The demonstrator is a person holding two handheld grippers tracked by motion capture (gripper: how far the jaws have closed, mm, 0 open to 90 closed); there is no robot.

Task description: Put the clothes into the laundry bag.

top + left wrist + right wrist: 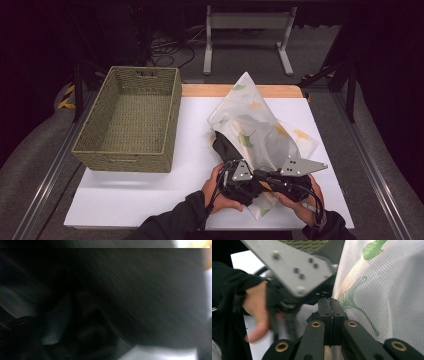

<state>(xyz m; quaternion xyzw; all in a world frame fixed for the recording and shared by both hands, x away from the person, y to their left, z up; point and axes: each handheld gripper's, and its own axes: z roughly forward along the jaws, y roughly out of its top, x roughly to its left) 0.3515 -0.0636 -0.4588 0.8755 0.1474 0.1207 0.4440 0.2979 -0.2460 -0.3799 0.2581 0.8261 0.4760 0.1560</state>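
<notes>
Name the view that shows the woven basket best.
The high view: the whole woven basket sits there in full, left of the leaf-print mesh bag. The right gripper view catches a sliver at its top edge; the left gripper view is blurred dark.

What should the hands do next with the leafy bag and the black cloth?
Probably close the left gripper on the black cloth and push it deeper into the bag. The right gripper is shut on the bag's edge, and in the high view the cloth is only partly inside. Whether the left gripper grips anything is too blurred to tell.
</notes>
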